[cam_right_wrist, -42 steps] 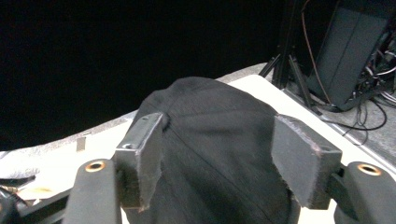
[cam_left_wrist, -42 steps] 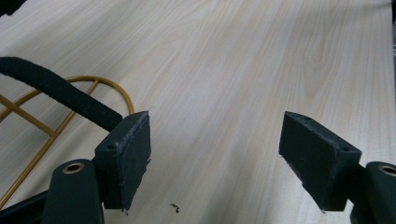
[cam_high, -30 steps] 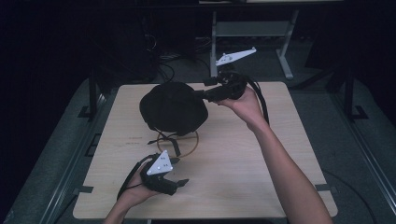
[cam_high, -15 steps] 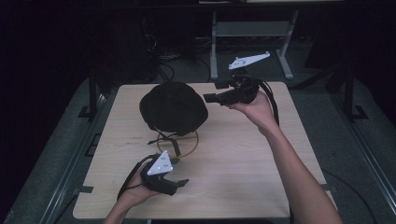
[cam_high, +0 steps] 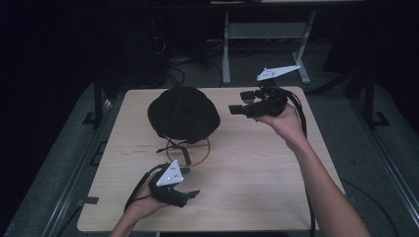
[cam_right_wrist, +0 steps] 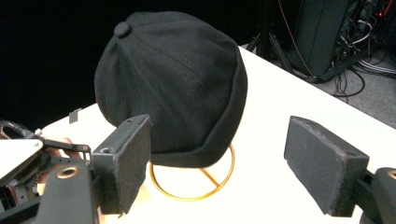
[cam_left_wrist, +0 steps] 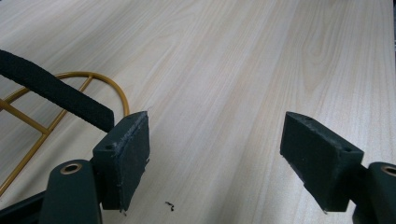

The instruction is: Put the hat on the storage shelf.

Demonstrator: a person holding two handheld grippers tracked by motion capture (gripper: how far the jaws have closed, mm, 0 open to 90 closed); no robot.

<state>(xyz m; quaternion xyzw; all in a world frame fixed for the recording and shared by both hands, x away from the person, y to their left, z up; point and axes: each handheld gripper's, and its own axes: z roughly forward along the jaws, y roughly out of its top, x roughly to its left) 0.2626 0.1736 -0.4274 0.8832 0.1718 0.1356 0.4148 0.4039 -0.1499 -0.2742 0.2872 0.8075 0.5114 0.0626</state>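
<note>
Pale tabletop: cap is seen straight ahead of right tool, nearer, jaws spread, nothing gripped.

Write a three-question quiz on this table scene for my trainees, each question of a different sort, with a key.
1. True or false: the right gripper is clamped on the black cap.
2. What does the black cap sit on? A) a gold wire stand B) a plate C) a box
3. Fill in: the jaws of the left gripper are ____.

Key
1. False: its jaws stand apart, off to the cap's side, touching nothing.
2. A: the gold wire stand rings the table beneath the cap.
3. Open, with bare tabletop between them; a black strap lies just beyond its left jaw.
</note>
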